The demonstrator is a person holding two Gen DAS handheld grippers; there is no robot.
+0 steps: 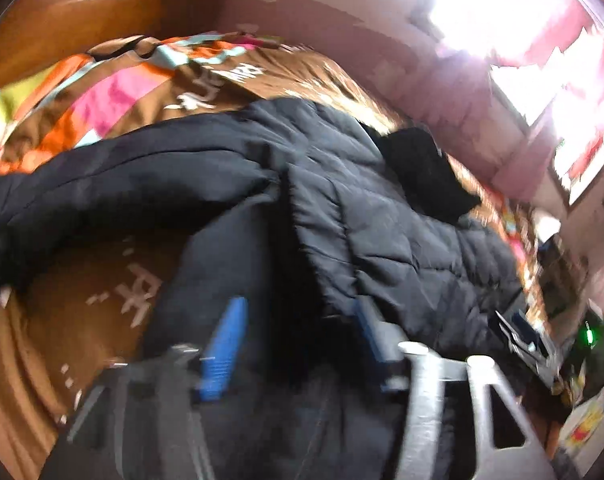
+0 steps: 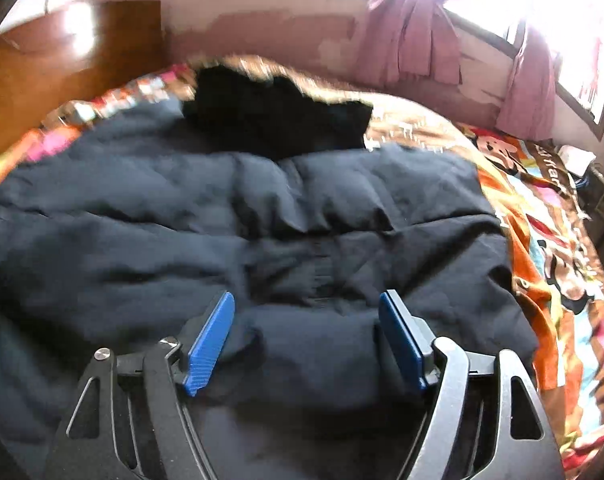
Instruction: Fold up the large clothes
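Note:
A large black padded jacket (image 2: 261,216) lies spread on a bed; it also shows in the left wrist view (image 1: 374,216). Its dark hood (image 2: 277,116) lies at the far end, seen in the left wrist view too (image 1: 426,168). My right gripper (image 2: 306,308) is open just above the jacket's near hem, blue pads wide apart with a fold of fabric between them. My left gripper (image 1: 299,320) is open over the jacket's edge, with dark fabric between the blue pads. One sleeve (image 1: 113,188) stretches to the left. The left view is motion blurred.
The bed has a brown and orange patterned cover (image 2: 550,216), also seen in the left wrist view (image 1: 101,92). A wooden headboard (image 2: 61,60) stands at the back left. Pink curtains (image 2: 414,28) hang at bright windows. Cluttered furniture (image 1: 562,312) stands right of the bed.

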